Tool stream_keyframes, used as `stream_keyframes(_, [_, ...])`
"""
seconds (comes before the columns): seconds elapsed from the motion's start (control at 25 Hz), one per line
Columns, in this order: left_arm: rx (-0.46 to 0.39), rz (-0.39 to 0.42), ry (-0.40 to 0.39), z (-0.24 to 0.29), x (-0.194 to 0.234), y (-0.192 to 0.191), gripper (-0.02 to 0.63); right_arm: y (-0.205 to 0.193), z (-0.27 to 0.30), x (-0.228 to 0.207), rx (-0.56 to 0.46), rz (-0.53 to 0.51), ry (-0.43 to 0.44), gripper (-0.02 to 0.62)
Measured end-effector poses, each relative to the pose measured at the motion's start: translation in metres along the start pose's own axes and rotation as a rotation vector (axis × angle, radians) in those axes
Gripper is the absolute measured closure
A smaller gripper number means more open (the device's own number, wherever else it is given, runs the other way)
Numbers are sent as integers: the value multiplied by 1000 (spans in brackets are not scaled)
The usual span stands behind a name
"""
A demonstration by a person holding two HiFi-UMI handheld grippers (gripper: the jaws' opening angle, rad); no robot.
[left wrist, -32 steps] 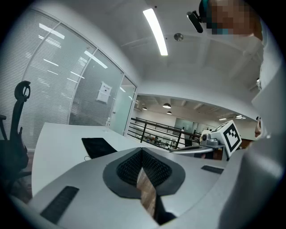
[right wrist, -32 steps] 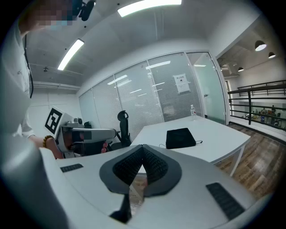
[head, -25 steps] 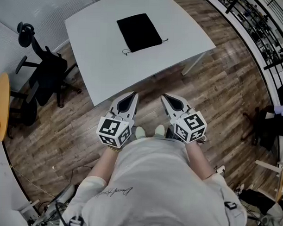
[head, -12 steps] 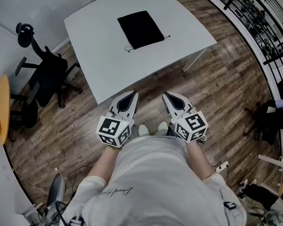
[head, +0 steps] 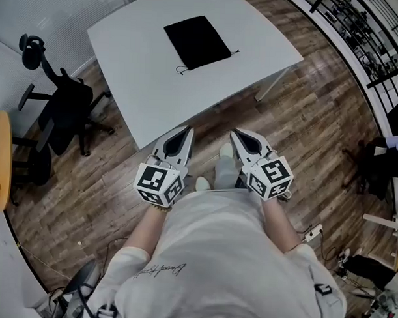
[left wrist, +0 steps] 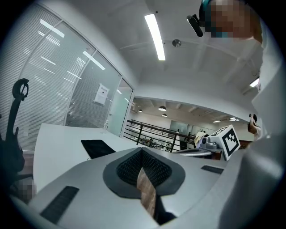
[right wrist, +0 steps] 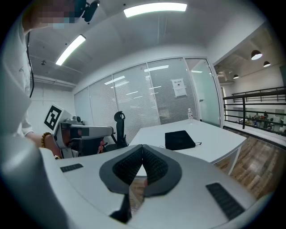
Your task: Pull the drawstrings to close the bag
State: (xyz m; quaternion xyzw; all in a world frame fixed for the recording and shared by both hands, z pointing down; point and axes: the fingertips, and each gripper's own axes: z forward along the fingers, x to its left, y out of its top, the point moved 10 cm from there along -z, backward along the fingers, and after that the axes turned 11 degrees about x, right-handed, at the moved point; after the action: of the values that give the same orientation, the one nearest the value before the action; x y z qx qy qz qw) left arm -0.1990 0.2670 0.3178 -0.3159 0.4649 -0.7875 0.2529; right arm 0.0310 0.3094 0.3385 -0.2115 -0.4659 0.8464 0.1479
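Observation:
A flat black drawstring bag (head: 196, 41) lies on the white table (head: 149, 81), with thin cords trailing from its near edge at both corners. It also shows small in the left gripper view as a bag (left wrist: 98, 147) and in the right gripper view as a bag (right wrist: 179, 139). My left gripper (head: 185, 132) and right gripper (head: 236, 135) hang side by side over the wooden floor, short of the table's near edge. Both are shut with their pads touching and nothing between them.
A black office chair (head: 61, 104) stands left of the table. A round yellow table (head: 0, 151) sits at the far left edge. A black railing (head: 359, 43) runs along the right. The person's feet (head: 215, 172) show between the grippers.
The person has stepped a little towards the table: one foot has come forward between the grippers. Both grippers keep their pose and stay shut.

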Motion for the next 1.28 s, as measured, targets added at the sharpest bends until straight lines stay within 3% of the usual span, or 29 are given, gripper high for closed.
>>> stream_keyframes(0.6, [17, 2, -10, 56, 40, 21, 595, 25, 45, -49, 26, 12, -5, 572])
stream_keyframes(0.92, [27, -23, 20, 130, 69, 52, 595, 60, 92, -124, 57, 22, 35, 572])
stream_keyframes(1.28, [19, -49, 92, 214, 94, 90, 595, 106, 138, -216, 88, -38, 95, 572])
